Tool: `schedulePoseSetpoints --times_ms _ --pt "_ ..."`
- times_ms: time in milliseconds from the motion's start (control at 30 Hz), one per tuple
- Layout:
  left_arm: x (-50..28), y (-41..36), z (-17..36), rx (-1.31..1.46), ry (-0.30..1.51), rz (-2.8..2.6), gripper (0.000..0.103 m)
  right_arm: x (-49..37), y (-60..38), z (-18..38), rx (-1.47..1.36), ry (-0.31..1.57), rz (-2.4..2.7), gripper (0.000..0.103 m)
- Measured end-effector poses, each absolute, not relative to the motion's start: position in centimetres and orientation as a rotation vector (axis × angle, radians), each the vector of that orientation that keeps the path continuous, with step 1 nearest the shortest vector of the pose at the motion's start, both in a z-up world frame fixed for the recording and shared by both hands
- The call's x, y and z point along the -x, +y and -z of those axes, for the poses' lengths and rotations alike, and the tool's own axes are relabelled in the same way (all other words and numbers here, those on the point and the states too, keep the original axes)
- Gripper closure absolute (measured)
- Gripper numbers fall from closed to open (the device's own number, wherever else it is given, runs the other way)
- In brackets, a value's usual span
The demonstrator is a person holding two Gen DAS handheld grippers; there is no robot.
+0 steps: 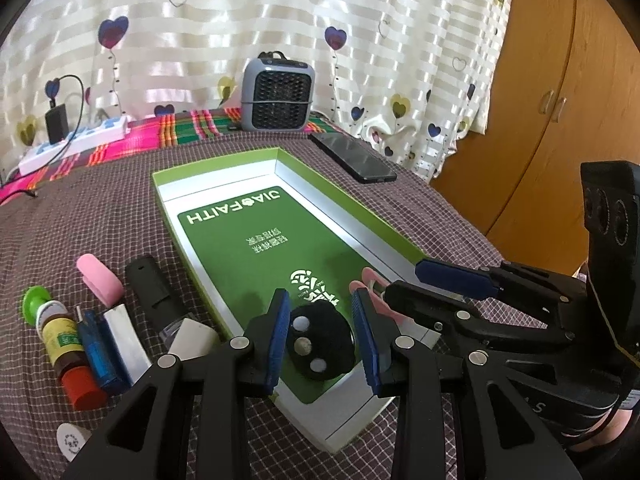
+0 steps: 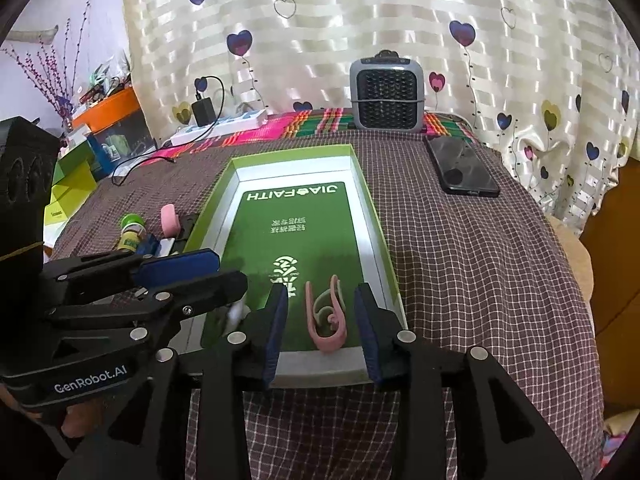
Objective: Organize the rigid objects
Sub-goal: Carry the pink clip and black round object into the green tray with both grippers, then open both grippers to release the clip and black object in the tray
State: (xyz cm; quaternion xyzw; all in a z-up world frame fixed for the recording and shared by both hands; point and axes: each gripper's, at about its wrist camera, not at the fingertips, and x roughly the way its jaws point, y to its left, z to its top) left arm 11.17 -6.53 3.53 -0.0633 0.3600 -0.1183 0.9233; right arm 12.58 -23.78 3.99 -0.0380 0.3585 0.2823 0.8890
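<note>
Down at the near end of the green box [image 1: 224,168], both my grippers sit side by side over the checked cloth on the counter [image 2: 480,264]. My left gripper [image 1: 322,338] has its blue pads on either side of a black round thing [image 1: 320,344] with three pale dots, lying on the box's green floor. Its jaws stand apart and I can't tell for sure whether the pads actually press on it; there looks to be a sliver of gap on both sides.

My right gripper [image 2: 322,330] is spread open around a pink clip [image 2: 326,316], which lies loose in the box's near corner, touching neither pad. So that one's let go and the clip is in the box.

Out at about 9 o'clock from the box, still on the cloth, there's a little row of stuff: a pink eraser-looking block [image 1: 100,280], a black flat stick [image 1: 154,292], a white tube [image 1: 126,344], a blue lighter-like piece [image 1: 96,352], and a small brown bottle with a red cap [image 1: 68,352] next to a green-topped one [image 1: 36,300].

Up at 12 o'clock past the box stands a grey mini heater [image 1: 278,94], and a black phone [image 1: 352,156] lies at about 1 o'clock. A white power strip [image 1: 76,140] sits off at 10 o'clock.
</note>
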Motion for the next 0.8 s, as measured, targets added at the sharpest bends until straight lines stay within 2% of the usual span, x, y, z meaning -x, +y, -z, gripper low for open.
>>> schedulePoseSetpoints --times_ms 800 --pt "-6.6 -3.7 -5.0 0.165 0.687 0.176 0.072 -8.3 -21.0 -5.6 0.146 0.677 -0.699 0.067"
